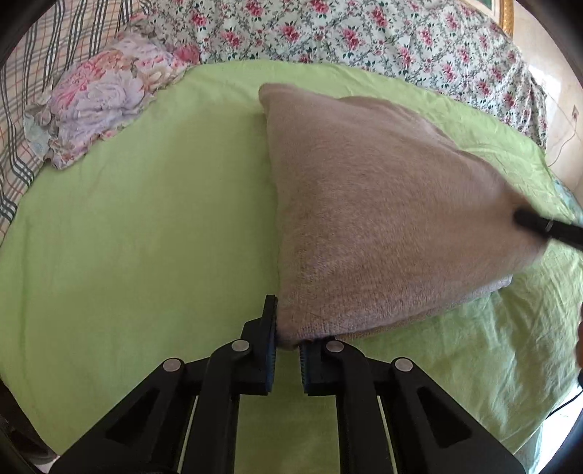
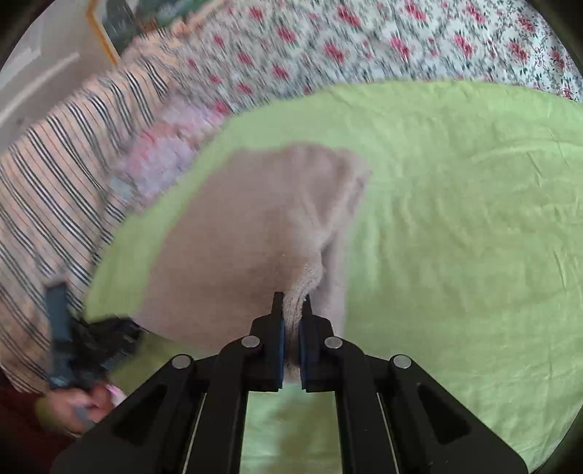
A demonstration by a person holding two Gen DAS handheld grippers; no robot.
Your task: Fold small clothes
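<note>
A beige fuzzy garment (image 1: 382, 204) lies on the green sheet (image 1: 127, 237), lifted at two corners. My left gripper (image 1: 288, 328) is shut on its near left corner. In that same view the right gripper's black fingers (image 1: 546, 228) pinch the garment's right corner. In the right wrist view my right gripper (image 2: 291, 317) is shut on a bunched fold of the beige garment (image 2: 247, 226). The left gripper (image 2: 62, 328) shows blurred at the left edge of that view, held by a hand (image 2: 73, 404).
A crumpled floral cloth (image 1: 105, 98) sits at the sheet's far left corner. A striped checked fabric (image 1: 25, 73) and a rose-print bedspread (image 1: 364, 32) border the green sheet. A picture frame (image 2: 105, 32) stands against the wall behind.
</note>
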